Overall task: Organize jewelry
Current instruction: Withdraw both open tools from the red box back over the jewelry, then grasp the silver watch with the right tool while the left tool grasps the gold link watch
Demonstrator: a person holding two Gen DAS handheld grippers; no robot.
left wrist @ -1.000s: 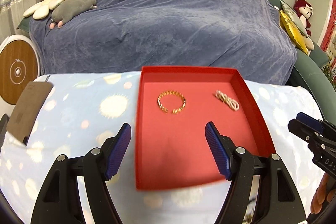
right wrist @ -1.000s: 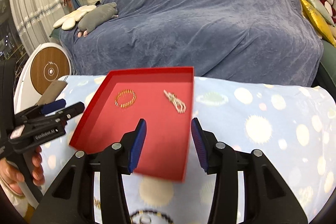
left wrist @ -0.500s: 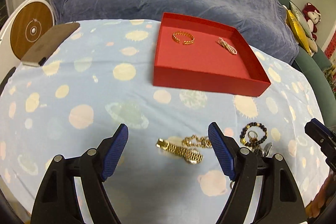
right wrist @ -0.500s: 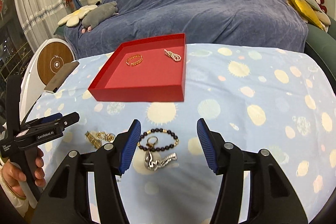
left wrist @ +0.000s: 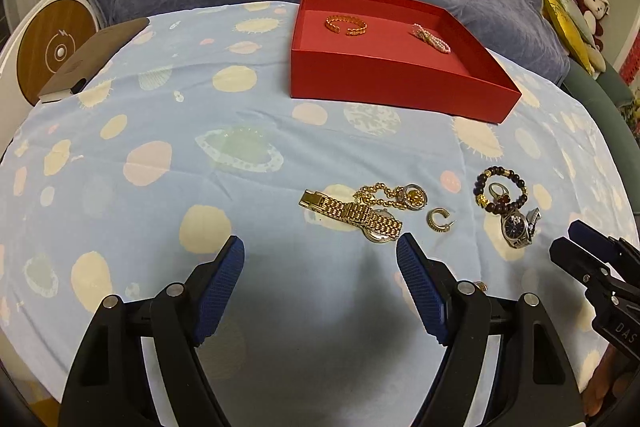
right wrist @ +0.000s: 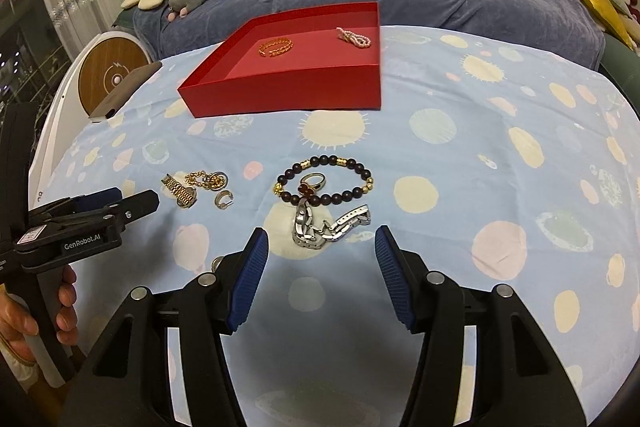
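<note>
Left gripper (left wrist: pixel 320 269): jaws spread, empty, just short of gold watch (left wrist: pixel 352 217) near bench front edge; approach low, pinch the band across its width

Right gripper (right wrist: pixel 320 263): spread, empty, before silver watch (right wrist: pixel 328 225)

Red tray (left wrist: pixel 392 87): toward far edge

Legible: "GenRobot.AI", "DAS"

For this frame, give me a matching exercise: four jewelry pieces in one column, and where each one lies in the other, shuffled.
Things:
1. gold bangle
2. pearl strand
3. gold watch
4. bead bracelet

Places:
A. on the cloth, ahead of the right claw
B. in the red box, right side
C. on the cloth, ahead of the left claw
D. in the red box, left side

Pairs: 1-D, 2-B, 3-C, 4-A
</note>
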